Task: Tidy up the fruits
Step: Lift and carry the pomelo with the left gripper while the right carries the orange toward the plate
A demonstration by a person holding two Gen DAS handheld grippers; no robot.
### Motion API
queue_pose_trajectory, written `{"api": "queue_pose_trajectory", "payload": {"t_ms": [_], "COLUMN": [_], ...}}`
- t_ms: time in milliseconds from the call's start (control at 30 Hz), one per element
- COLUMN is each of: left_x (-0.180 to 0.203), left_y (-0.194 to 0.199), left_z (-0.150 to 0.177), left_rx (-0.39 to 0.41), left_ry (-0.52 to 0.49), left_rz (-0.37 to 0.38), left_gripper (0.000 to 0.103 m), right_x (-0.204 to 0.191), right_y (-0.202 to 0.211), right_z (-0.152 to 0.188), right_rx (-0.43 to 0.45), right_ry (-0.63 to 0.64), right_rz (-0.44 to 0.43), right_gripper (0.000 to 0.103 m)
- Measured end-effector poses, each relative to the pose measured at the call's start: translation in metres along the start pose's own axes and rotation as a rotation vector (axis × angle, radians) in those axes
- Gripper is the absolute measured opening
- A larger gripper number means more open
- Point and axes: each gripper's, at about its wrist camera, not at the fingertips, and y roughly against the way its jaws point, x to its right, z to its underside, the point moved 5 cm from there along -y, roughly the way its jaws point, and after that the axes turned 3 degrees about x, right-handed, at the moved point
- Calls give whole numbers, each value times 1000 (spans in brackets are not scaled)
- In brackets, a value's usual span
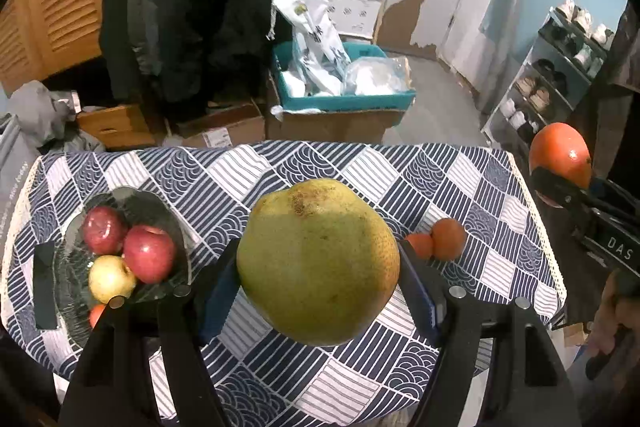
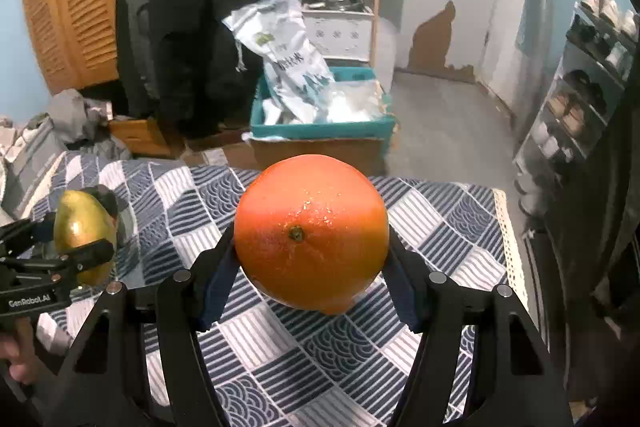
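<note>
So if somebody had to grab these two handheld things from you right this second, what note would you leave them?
Left gripper: shut on the big yellow-green pomelo, held above the table.
Right gripper: shut on the large orange grapefruit, also held above the table.
Glass bowl at the table's left holds two red apples and a yellow apple.
Two small tangerines lie loose on the checked tablecloth.
Left to do: place both held fruits, then the tangerines.
</note>
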Motion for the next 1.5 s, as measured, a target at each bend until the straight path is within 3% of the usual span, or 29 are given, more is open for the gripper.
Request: {"api": "queue_pose_trajectory", "payload": {"t_ms": [733, 1500], "left_x": [-62, -154], "left_y": [48, 55], "left_z": [-1, 21], "left_rx": [72, 60], "left_ry": [59, 192], "left_rz": [-50, -144], "left_gripper": [76, 76], "right_x": [-92, -201], "right_y": [4, -34], "right_z": [-25, -33], "right_rx": [41, -32], "right_ry": [98, 175], "right_rz": [-145, -287], "right_gripper": [67, 67]}}
